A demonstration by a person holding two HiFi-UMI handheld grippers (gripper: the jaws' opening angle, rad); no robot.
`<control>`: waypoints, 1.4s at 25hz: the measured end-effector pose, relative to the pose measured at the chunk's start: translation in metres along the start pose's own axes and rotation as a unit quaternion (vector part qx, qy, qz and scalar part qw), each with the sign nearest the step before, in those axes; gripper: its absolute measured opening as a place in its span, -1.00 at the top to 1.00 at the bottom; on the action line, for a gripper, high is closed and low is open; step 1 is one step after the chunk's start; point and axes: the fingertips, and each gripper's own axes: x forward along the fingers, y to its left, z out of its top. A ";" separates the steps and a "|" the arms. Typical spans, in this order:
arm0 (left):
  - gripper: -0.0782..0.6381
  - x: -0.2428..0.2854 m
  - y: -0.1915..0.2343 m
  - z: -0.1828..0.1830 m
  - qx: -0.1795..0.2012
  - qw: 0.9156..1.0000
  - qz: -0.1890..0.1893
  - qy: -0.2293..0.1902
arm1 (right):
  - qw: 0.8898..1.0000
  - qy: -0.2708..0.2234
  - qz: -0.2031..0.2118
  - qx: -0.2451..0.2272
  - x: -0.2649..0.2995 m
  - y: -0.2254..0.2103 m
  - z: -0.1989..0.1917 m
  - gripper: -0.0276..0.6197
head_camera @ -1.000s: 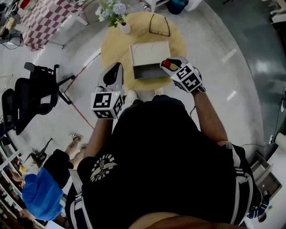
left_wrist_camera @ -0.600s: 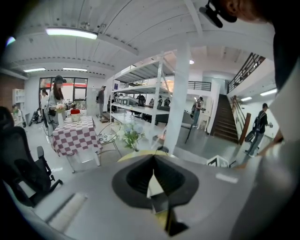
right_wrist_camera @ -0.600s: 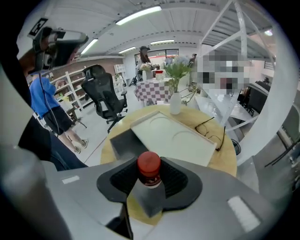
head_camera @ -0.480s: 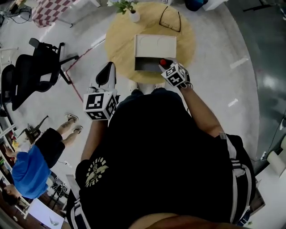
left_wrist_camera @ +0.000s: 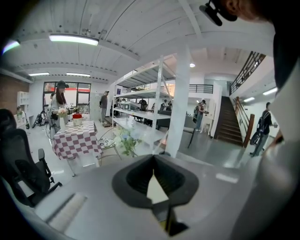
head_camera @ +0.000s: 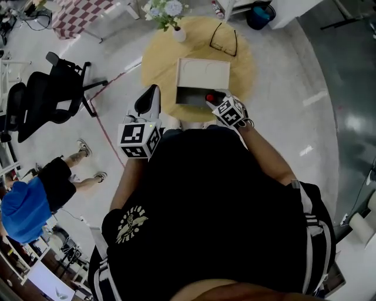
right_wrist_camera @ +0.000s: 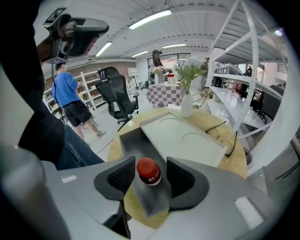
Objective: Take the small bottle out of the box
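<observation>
1. At the far left of the head view stands a black office chair (head_camera: 41, 106). A person in a blue top (head_camera: 23, 208) is below it at the lower left edge, and a checked tablecloth (head_camera: 82, 9) shows at the top left.
2. My left gripper (head_camera: 151, 94) hangs left of centre, just off the left rim of the round wooden table (head_camera: 155, 64), with its marker cube (head_camera: 140, 139) toward me. In the left gripper view its jaws meet at the tips and nothing is between them.
3. A white vase of flowers (head_camera: 178, 32) stands at the table's upper left edge.
4. The box (head_camera: 189, 96) sits at the middle of the table, top centre of the frame. Its pale lid (head_camera: 204, 73) lies open on the far side and its dark inside faces me.
5. The small bottle (right_wrist_camera: 148, 171), red-capped and upright, is at the lower right corner of the box's dark inside. Only the cap and neck show, so I cannot tell whether its base rests on the box floor.
6. My right gripper (head_camera: 214, 103) is right of centre, over that same corner. Its jaws have just been opening and now stand wide on either side of the cap. In the right gripper view there seems to be a thin gap on each side, so the pads are not pressing on it.
7. Black-framed glasses (head_camera: 224, 40) lie at the table's upper right, beyond the lid.
</observation>
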 end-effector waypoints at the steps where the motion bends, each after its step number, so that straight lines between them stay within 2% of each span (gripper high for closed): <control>1: 0.78 0.003 -0.004 0.003 0.001 1.000 -0.001 -0.005 | 1.000 -0.007 0.000 -0.003 -0.009 -0.005 0.005 0.28; 4: 0.78 0.010 -0.017 0.013 0.003 1.000 -0.004 -0.018 | 0.998 -0.058 -0.012 -0.003 -0.053 -0.023 0.036 0.28; 6: 0.78 0.013 -0.030 0.021 0.010 0.999 -0.009 -0.031 | 0.992 -0.129 -0.008 0.014 -0.100 -0.027 0.074 0.29; 7: 0.78 0.015 -0.037 0.026 0.015 0.999 -0.013 -0.039 | 0.984 -0.175 -0.005 0.023 -0.127 -0.029 0.097 0.37; 9: 0.78 0.019 -0.051 0.035 0.024 0.998 -0.024 -0.056 | 0.962 -0.271 -0.016 0.038 -0.182 -0.034 0.142 0.81; 10: 0.78 0.020 -0.058 0.039 0.026 0.997 -0.029 -0.063 | 0.949 -0.312 -0.023 0.041 -0.207 -0.035 0.161 0.90; 12: 0.78 0.022 -0.071 0.044 0.033 0.996 -0.038 -0.074 | 0.928 -0.369 -0.028 0.031 -0.244 -0.032 0.186 0.90; 14: 0.78 0.024 -0.082 0.046 0.042 0.995 -0.043 -0.076 | 0.917 -0.397 -0.034 0.011 -0.266 -0.025 0.198 0.90; 16: 0.78 0.023 -0.088 0.045 0.053 0.995 -0.046 -0.071 | 0.915 -0.401 -0.043 -0.007 -0.275 -0.018 0.201 0.90; 18: 0.78 0.020 -0.089 0.043 0.061 0.995 -0.045 -0.063 | 0.917 -0.395 -0.045 -0.007 -0.272 -0.014 0.200 0.90; 24: 0.78 0.022 -0.075 0.038 0.067 0.996 -0.045 -0.044 | 0.919 -0.389 -0.045 0.045 -0.258 -0.019 0.195 0.90; 28: 0.78 0.027 -0.066 0.034 0.073 0.993 -0.079 -0.039 | 0.922 -0.376 -0.069 0.065 -0.246 -0.016 0.200 0.90; 32: 0.78 0.024 -0.051 0.042 0.076 0.989 -0.115 -0.048 | 0.919 -0.370 -0.098 0.094 -0.240 -0.011 0.209 0.90; 35: 0.78 0.017 -0.026 0.044 0.076 0.988 -0.126 -0.053 | 0.918 -0.365 -0.120 0.100 -0.230 -0.004 0.225 0.90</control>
